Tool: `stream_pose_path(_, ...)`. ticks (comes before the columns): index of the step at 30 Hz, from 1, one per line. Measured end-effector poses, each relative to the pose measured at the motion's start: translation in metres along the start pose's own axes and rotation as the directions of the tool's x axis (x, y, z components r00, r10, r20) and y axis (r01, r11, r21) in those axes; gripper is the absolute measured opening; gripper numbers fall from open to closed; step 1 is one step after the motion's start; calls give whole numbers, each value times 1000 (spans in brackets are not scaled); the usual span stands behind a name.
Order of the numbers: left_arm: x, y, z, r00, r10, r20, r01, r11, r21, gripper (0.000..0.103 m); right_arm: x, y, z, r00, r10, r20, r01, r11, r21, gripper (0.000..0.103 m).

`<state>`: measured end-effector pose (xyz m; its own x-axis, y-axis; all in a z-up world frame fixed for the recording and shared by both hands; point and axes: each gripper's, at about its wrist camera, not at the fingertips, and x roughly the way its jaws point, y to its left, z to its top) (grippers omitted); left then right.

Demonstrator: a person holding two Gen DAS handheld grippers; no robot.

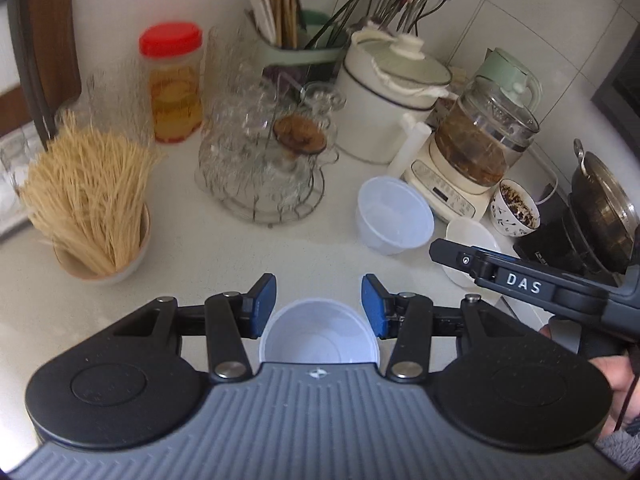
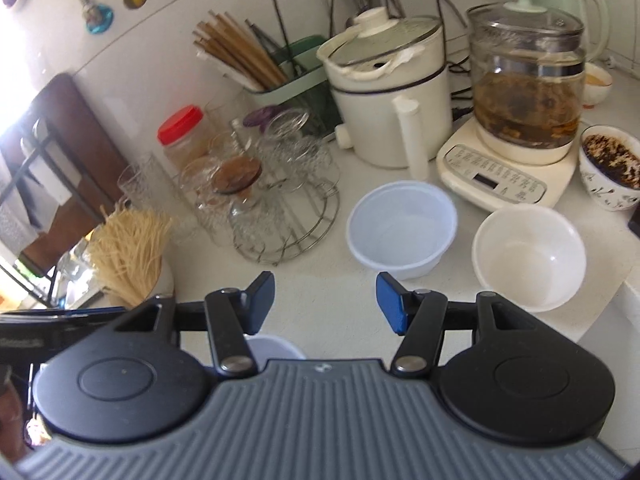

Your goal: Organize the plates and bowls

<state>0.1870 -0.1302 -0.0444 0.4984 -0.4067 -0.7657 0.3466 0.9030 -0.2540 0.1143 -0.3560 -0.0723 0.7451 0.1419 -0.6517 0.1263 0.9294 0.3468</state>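
Observation:
A translucent white plastic bowl point(image 1: 394, 216) point(image 2: 402, 228) stands on the white counter. A white ceramic bowl point(image 2: 530, 258) sits to its right; in the left wrist view point(image 1: 472, 240) the right gripper partly hides it. A smaller white plastic bowl point(image 1: 319, 334) point(image 2: 272, 348) stands nearer, below and between the open blue pads of my left gripper point(image 1: 319, 304), which does not touch it. My right gripper point(image 2: 326, 300) is open and empty, short of the two far bowls. Its body point(image 1: 520, 280) shows at the right of the left wrist view.
A wire rack of glasses point(image 1: 264, 152), a bowl of noodle sticks point(image 1: 92, 200), a red-lidded jar point(image 1: 174, 84), a white cooker pot point(image 1: 384, 92), a glass kettle on its base point(image 2: 520, 120), a patterned bowl of dark food point(image 2: 610, 168) and a wok point(image 1: 608, 204) crowd the counter.

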Motion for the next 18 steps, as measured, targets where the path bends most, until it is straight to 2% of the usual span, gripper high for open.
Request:
stream_pose_path(8, 8, -15, 21, 999, -27, 41, 28, 1000, -10, 53, 3, -25, 20, 999, -41, 27, 40, 999, 35, 59)
stream_pose_path(18, 65, -27, 37, 1000, 10, 8, -10, 999, -45, 53, 16, -57, 49, 999, -20, 40, 19, 1000, 22, 59)
